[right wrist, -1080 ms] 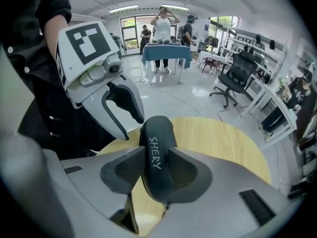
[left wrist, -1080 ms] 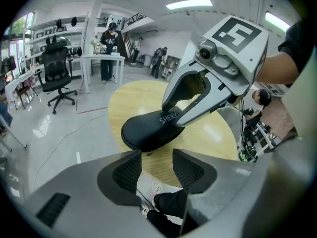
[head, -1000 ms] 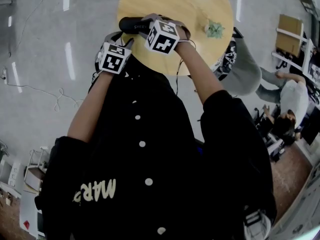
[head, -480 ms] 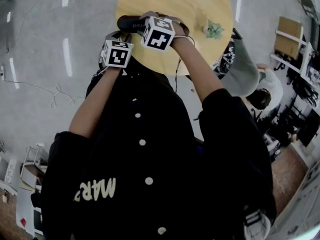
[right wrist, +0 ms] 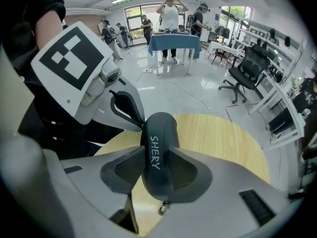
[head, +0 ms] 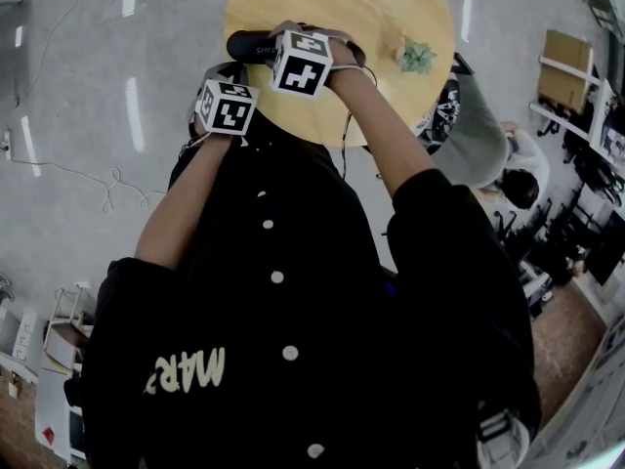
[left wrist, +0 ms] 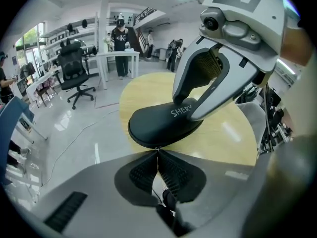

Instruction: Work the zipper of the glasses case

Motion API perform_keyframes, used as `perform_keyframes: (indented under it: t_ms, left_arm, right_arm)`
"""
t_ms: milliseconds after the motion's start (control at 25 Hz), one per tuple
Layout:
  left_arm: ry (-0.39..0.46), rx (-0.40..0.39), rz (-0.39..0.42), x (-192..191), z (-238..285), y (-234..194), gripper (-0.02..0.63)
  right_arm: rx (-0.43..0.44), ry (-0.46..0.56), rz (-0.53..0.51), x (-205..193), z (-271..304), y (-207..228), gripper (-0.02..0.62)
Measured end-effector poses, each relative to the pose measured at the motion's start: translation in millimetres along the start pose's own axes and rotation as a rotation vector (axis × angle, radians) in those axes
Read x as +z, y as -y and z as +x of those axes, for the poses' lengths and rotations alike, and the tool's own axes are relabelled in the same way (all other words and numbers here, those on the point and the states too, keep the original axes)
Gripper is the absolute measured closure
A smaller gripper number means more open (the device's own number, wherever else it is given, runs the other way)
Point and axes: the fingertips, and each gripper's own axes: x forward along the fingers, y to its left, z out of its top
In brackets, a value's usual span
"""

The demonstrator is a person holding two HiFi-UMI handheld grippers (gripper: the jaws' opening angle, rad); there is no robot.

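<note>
Your left gripper (left wrist: pixel 157 150) has just snapped its jaws together at the left end of the glasses case (left wrist: pixel 159 125), which your right gripper (right wrist: pixel 157 170) clamps across the middle above the table's (head: pixel 391 37) near edge, so the zipper pull looks ready, though I can't tell it's caught.

Support: round table (head: pixel 342 8), pale wood-grain top, standing on glossy grey floor (head: pixel 68 115) | On top: small green leafy thing (head: pixel 418 57) near the right rim, too small to tell more | Black glasses case (head: pixel 252 45) over the near-left edge; resting or lifted, can't tell | On floor: thin looped cable (head: pixel 109 191), left of table
</note>
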Motion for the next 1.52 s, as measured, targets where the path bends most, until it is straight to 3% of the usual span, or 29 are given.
perform_keyframes:
  t_ms: [200,400,600,920,1200,1520]
  left_arm:
    - [-0.014,-0.002,0.081,-0.5,-1.7,-0.6,0.600]
    - [-0.047,0.008,0.280,-3.1,-0.4,-5.4,0.600]
    - [-0.075,0.004,0.367,-4.2,-2.6,-18.3,0.598]
    - [-0.108,0.012,0.690,7.0,-0.6,-40.9,0.595]
    - [-0.137,0.011,1.028,25.5,3.4,-52.3,0.595]
    - [-0.149,-0.042,1.324,44.7,4.9,-50.3,0.595]
  right_arm:
    - [-0.007,-0.004,0.005,-0.7,-0.9,-0.3,0.445]
    - [-0.034,0.010,0.010,-0.8,0.1,-0.5,0.443]
    - [-0.071,0.026,0.011,-2.0,0.2,-2.6,0.443]
    - [-0.110,0.050,0.009,-1.7,0.4,-3.6,0.445]
    - [-0.107,0.057,0.008,0.6,-1.8,-2.3,0.445]
    - [-0.092,0.068,0.014,3.8,-3.9,-1.5,0.445]
